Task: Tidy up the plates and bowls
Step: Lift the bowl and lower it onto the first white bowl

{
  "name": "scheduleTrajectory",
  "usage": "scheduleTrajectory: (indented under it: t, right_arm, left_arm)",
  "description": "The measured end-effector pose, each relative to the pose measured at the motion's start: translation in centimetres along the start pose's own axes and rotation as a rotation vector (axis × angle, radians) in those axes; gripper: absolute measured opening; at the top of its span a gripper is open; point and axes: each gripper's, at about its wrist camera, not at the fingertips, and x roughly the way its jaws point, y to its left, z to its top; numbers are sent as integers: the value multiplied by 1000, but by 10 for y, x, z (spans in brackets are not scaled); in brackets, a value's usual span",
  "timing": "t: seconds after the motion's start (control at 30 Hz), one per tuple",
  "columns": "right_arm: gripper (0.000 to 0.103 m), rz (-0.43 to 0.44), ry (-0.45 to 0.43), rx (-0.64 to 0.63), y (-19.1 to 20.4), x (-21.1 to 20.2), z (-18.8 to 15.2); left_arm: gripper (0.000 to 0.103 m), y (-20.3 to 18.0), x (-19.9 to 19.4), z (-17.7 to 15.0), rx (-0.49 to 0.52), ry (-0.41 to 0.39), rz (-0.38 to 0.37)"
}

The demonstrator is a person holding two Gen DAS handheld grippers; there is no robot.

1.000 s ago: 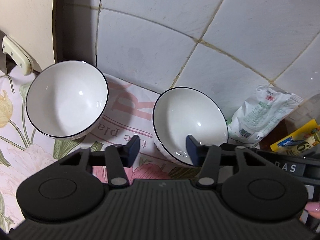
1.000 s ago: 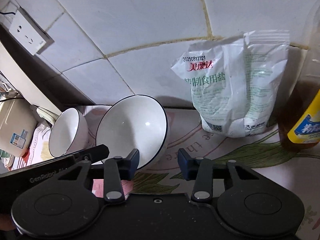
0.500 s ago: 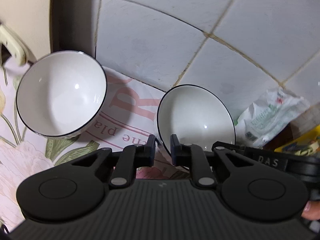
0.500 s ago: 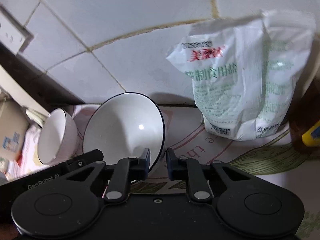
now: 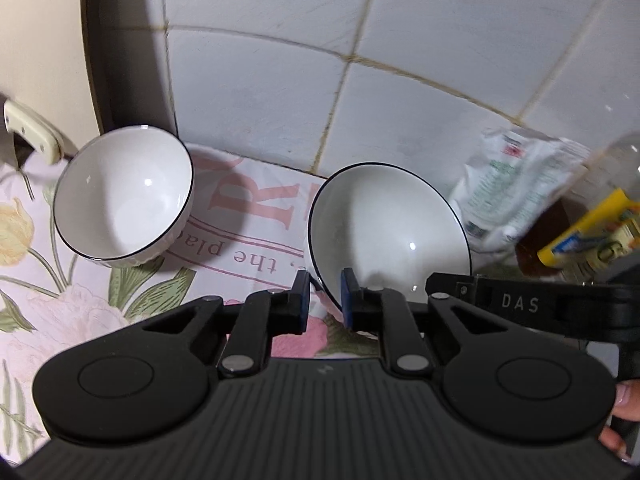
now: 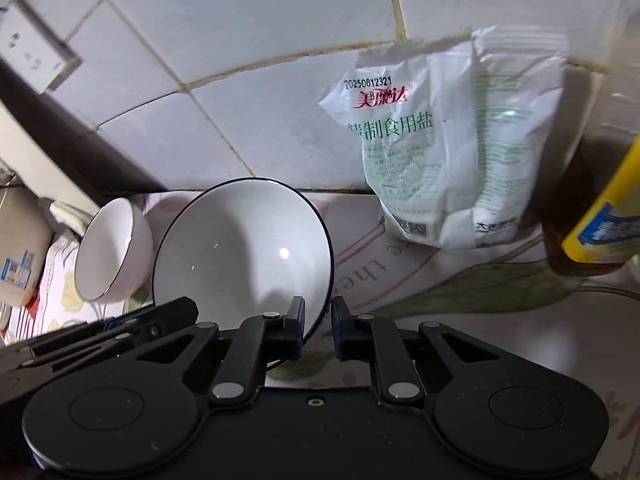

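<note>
Both tongs, left (image 5: 324,298) and right (image 6: 318,326), pinch opposite rims of the bowl (image 5: 386,236) between them; glazed, rigid, breakable, likely slippery, so rim grips suit.

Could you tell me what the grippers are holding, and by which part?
Both grippers, left and right, pinch the wide bowl by its near rim, on opposite sides.
</note>
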Motion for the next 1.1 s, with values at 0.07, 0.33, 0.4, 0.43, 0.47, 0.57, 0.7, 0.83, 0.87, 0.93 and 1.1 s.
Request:
scheduleTrajectory:
  t: [0.07,0.33,0.4,0.43,0.47,0.57,0.7,0.83,0.87,0.93,1.1]
  right_arm:
    - [18,-4,-12,-11,3,-11,-5]
    - [18,-4,-55,-1,7,-64,-27]
    - [18,3,-63,11,7,-78,-35]
    - [18,4,-67,11,8,-86,-39]
    - [18,5,-72,12,9,-94,-43]
    - [18,6,-88,7,14,-118,-57]
    - [18,-10,-106,-4,16,-153,-80]
    - [19,-12,-119,-2,15,-185,-102]
    - [19,-12,-121,2,14,-193,-108]
    - [19,-11,-134,6,12,-207,-118]
    - [19,-12,-161,23,4,-240,-144]
  left_arm:
    - [14,-3,-11,-4,17,-9,-1]
    - [14,-18,-65,-20,48,-43,-18]
    - [14,-23,-77,-25,59,-50,-23]
    - [14,-26,-85,-28,64,-51,-25]
    - [14,-28,-93,-31,67,-53,-26]
    - [14,-42,-121,-45,97,-64,-18]
    - [14,-58,-154,-62,129,-79,-31]
    - [15,-74,-190,-79,161,-99,-50]
    - [15,-78,-197,-83,170,-103,-53]
    - [15,-87,-211,-91,185,-112,-59]
    - [15,-106,-238,-113,215,-131,-82]
